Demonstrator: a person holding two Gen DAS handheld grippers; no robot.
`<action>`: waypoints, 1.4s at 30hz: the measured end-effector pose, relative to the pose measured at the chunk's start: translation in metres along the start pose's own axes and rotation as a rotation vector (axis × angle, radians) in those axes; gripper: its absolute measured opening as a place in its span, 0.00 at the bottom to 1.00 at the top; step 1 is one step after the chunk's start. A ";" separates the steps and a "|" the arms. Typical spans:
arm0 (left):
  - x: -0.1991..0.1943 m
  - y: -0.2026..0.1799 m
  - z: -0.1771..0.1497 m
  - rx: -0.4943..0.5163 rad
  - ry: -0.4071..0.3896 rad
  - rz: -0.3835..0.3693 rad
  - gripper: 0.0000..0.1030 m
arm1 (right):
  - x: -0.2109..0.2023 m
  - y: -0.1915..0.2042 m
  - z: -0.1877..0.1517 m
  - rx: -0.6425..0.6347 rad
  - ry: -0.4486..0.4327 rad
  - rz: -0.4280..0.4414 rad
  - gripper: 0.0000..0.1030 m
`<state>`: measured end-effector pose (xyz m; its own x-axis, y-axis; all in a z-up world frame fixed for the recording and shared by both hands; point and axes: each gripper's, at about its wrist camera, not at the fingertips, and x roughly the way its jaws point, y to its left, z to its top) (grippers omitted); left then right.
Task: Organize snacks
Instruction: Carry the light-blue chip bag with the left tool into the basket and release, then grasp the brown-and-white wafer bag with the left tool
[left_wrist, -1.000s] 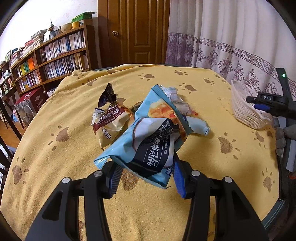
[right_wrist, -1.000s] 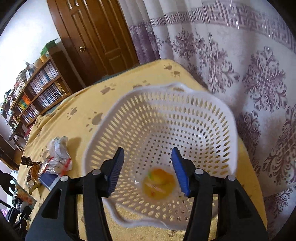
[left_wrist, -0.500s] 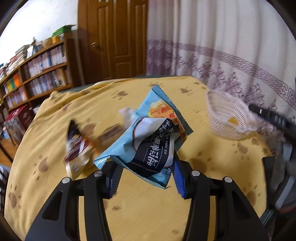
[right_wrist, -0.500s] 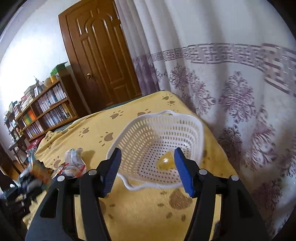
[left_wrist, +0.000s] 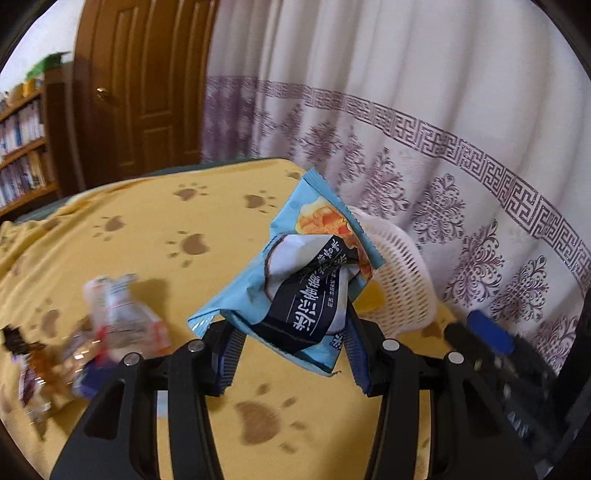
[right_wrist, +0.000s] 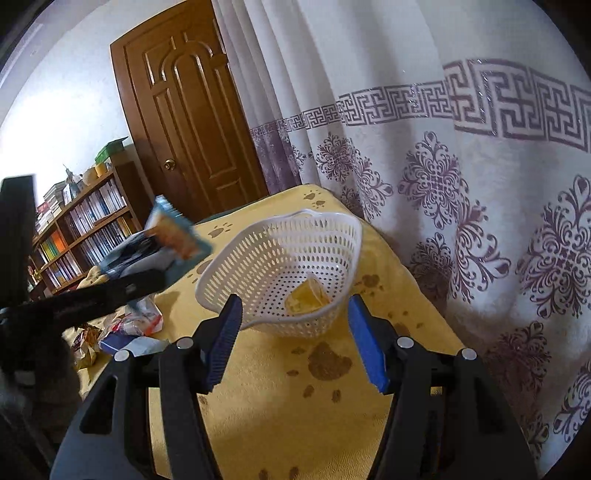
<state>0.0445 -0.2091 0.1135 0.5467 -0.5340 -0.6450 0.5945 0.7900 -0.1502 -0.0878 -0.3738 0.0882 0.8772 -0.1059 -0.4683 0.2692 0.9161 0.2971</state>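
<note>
L hand-held gripper (left_wrist: 291, 354) grips blue packet (left_wrist: 295, 280); basket (right_wrist: 280, 258) w/ yellow snack (right_wrist: 306, 295).

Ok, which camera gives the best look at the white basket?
The right wrist view: the white basket shows whole, rim and inside, with a yellow snack in it. In the left wrist view the blue snack bag hides most of it.

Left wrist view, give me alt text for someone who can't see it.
The left tool grips a crumpled light-blue snack packet above a yellow paw-print tablecloth, near a white perforated plastic basket. Blurred snack wrappers lie at left; a patterned white curtain hangs behind.
</note>
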 end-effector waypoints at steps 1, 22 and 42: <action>0.007 -0.005 0.004 0.004 0.008 -0.016 0.48 | 0.000 -0.002 0.000 0.005 0.001 0.000 0.59; 0.045 -0.008 0.008 -0.084 0.026 -0.045 0.86 | 0.008 -0.004 -0.004 0.035 0.031 -0.011 0.59; -0.042 0.027 -0.020 -0.001 -0.140 0.137 0.86 | 0.014 0.066 -0.019 -0.074 0.083 0.053 0.59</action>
<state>0.0258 -0.1594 0.1216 0.6992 -0.4576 -0.5493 0.5078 0.8587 -0.0690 -0.0649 -0.3079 0.0853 0.8529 -0.0272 -0.5214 0.1906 0.9460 0.2624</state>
